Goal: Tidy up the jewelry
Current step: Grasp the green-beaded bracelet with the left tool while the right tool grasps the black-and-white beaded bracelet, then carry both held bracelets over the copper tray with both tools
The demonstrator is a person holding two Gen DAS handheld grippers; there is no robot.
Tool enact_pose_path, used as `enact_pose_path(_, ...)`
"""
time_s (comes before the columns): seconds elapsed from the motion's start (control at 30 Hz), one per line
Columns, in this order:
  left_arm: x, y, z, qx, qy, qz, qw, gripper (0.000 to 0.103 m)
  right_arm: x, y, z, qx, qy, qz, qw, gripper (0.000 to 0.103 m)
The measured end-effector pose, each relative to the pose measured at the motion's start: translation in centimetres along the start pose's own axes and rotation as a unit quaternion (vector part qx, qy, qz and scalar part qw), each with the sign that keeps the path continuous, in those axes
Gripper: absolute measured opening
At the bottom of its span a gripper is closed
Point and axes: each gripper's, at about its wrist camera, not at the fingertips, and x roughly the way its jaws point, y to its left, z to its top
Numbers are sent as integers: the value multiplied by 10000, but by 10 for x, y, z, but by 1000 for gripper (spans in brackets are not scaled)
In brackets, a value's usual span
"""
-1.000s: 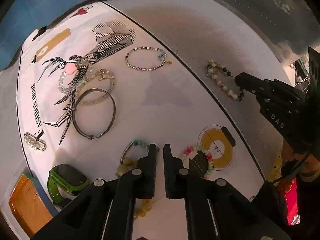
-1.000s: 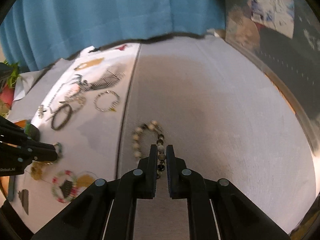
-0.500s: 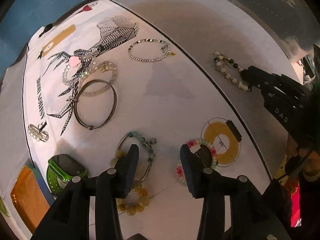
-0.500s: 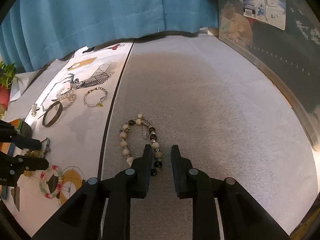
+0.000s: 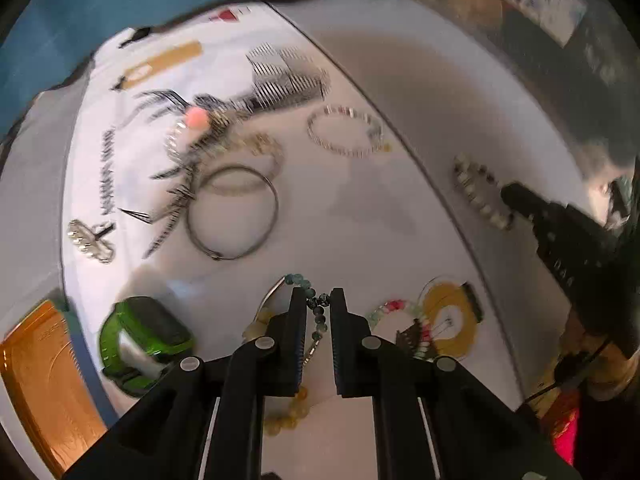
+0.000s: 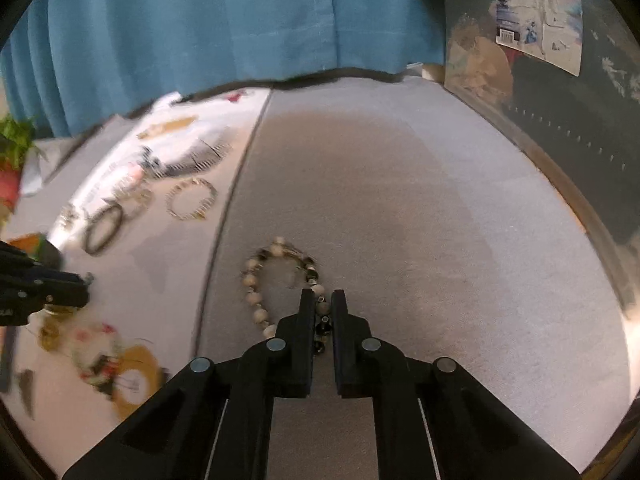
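Observation:
My left gripper (image 5: 318,300) is shut on the teal-beaded stretch of a teal and yellow bead bracelet (image 5: 298,279), which lies on the white printed cloth (image 5: 360,220). Its yellow beads (image 5: 289,416) trail back under the fingers. My right gripper (image 6: 323,300) is shut on the dark-beaded side of a cream and black bead bracelet (image 6: 251,280) lying on the grey mat (image 6: 400,220). The left wrist view shows the right gripper (image 5: 516,196) at that bracelet (image 5: 476,196). The left gripper (image 6: 80,288) appears at the left edge of the right wrist view.
On the cloth lie a metal bangle (image 5: 232,212), a silver bead bracelet (image 5: 346,136), a clear bracelet with a pink charm (image 5: 192,120), a pastel bead bracelet (image 5: 400,320), a green watch (image 5: 144,336) and a small brooch (image 5: 90,240). An orange box (image 5: 40,380) sits at the left.
Both grippers opened half a second ago and have shut again, the left on the teal and yellow bracelet, the right on the cream and black one. The left hand shifted slightly.

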Motion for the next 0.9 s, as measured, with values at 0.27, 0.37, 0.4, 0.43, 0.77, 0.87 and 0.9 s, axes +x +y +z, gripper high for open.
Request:
enact_pose_path(0.27, -86, 19, -4, -345, -861, -271, 9953, 9, -54, 23, 24, -230, -557, 110, 9981, 8)
enact_pose_path(0.37, -117, 24, -10, -416, -1136, -309, 9922, 9, -72, 33, 31, -320, -688, 137, 9970, 8)
enact_pose_path(0.4, -127, 27, -13, -436, -1228, -317, 9910, 9, -79, 36, 34, -353, -723, 133, 9967, 8)
enact_pose_path(0.43, -137, 28, -14, -452, -1294, -314, 9901, 9, -85, 39, 36, -378, -765, 118, 9963, 8)
enact_pose_path(0.77, -199, 54, -81, -747, -1736, -231, 9817, 9, -164, 75, 38, -577, -940, 435, 9929, 8)
enact_pose_path(0.87, -212, 63, -117, -892, -1829, -203, 9789, 9, -188, 91, 26, -622, -937, 582, 9920, 8)
enact_pose_path(0.9, -217, 67, -131, -943, -1851, -212, 9779, 9, -196, 96, 21, -645, -939, 625, 9915, 8)
